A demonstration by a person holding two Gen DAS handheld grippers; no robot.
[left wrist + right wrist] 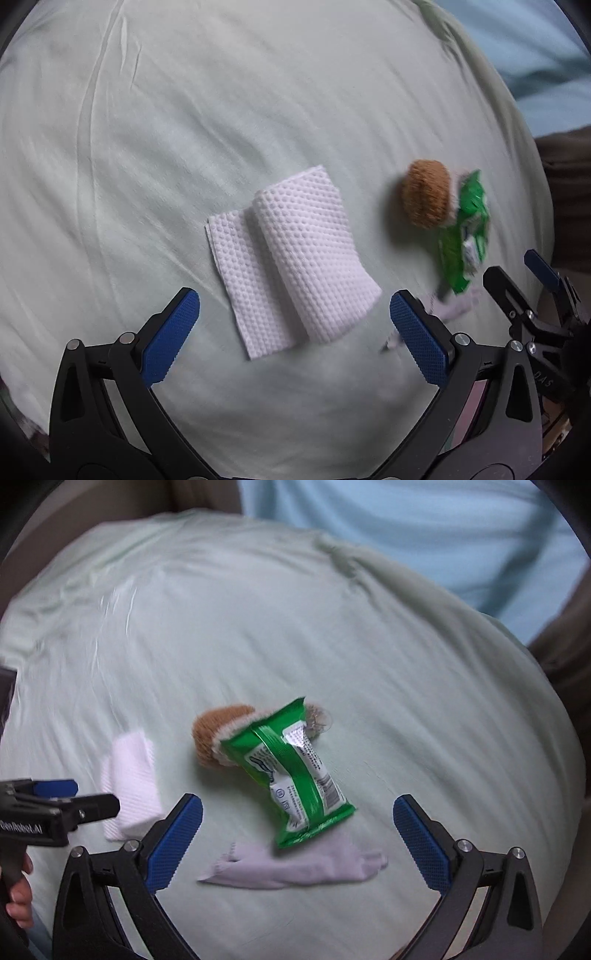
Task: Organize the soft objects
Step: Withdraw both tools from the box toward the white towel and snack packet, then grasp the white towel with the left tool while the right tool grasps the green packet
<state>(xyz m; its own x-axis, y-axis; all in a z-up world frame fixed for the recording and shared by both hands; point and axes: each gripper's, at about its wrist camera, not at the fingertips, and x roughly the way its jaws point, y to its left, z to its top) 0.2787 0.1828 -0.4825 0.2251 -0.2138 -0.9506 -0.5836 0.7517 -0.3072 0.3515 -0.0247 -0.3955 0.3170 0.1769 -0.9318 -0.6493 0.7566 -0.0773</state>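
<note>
Right wrist | green packet (295, 771) leaning on brown plush (212, 734) | lilac cloth (295, 867) beside

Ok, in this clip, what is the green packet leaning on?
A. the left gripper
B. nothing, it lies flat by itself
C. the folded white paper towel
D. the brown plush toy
D: the green packet is propped against the brown plush toy, its lower end over a pale cloth.

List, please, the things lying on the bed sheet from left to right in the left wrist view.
Folded white paper towel → brown plush ball → green packet. The pale cloth beneath the packet is blurred, so I leave it out.
</note>
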